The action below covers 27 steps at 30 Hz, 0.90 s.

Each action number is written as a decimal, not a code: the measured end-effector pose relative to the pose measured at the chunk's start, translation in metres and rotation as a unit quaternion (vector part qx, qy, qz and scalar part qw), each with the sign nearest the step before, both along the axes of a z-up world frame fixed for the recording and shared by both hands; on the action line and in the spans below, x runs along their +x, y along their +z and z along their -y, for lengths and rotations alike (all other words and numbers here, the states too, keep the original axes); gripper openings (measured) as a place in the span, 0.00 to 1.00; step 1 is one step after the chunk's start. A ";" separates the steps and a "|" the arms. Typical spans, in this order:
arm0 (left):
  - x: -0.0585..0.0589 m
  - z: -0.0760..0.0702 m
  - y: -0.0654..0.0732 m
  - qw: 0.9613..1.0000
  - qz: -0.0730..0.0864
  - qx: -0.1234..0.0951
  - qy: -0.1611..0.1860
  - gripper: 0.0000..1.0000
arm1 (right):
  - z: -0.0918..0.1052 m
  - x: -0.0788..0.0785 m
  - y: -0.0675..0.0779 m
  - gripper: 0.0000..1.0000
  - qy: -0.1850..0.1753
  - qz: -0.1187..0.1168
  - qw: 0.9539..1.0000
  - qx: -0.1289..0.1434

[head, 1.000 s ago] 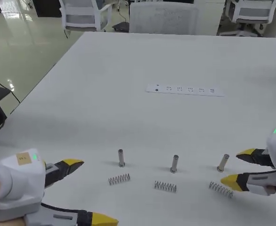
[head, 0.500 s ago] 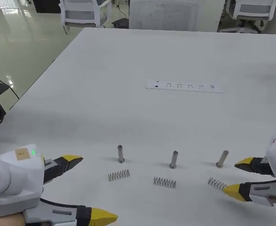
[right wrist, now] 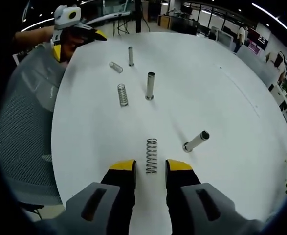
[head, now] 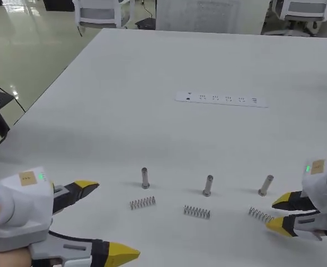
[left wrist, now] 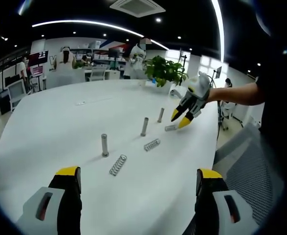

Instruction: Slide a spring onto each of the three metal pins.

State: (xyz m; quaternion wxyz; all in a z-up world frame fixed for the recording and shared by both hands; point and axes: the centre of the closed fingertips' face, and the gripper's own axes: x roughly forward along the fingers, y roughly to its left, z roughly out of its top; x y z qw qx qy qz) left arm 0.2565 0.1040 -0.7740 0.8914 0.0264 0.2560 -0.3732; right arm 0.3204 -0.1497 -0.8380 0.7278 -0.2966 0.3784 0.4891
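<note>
Plainly the bench is laid out for pairing: three pins stand upright in a row on the white table (head: 152, 83), and one spring lies flat on the near side of each, toward the grippers. The right gripper (right wrist: 150, 169) is low to the surface with its jaws a little apart. The near end of the right spring (right wrist: 151, 154) sits between the tips, lined up along the jaws, and nothing is pinched yet. That end-on approach seems chosen so a squeeze would leave the far end free to meet the right pin (right wrist: 196, 141), just beyond and right of the tips. The left gripper (left wrist: 138, 174) hangs with jaws wide apart and nothing in them, the left spring (left wrist: 118, 165) and left pin (left wrist: 104, 145) ahead of it — probably waiting its turn. The middle pin (head: 208, 185) and middle spring (head: 196, 211) lie between the two tools.
</note>
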 end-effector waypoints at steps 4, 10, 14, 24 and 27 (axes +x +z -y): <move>0.000 0.001 0.001 1.000 0.001 0.000 0.000 0.95 | -0.003 0.000 -0.005 0.18 0.009 -0.010 1.000 -0.009; -0.001 0.000 0.001 1.000 0.000 -0.001 0.001 0.95 | -0.003 0.000 -0.011 0.15 0.022 -0.017 0.999 -0.034; -0.002 -0.001 0.000 1.000 -0.001 -0.001 0.002 0.95 | -0.004 0.000 -0.012 0.11 0.025 -0.027 0.999 -0.039; -0.003 -0.001 0.000 1.000 -0.002 -0.002 0.001 0.94 | -0.003 -0.005 -0.017 0.08 0.037 -0.037 0.997 -0.057; -0.003 -0.001 0.000 1.000 -0.003 -0.002 0.000 0.94 | -0.002 -0.004 -0.014 0.08 0.031 -0.035 0.998 -0.052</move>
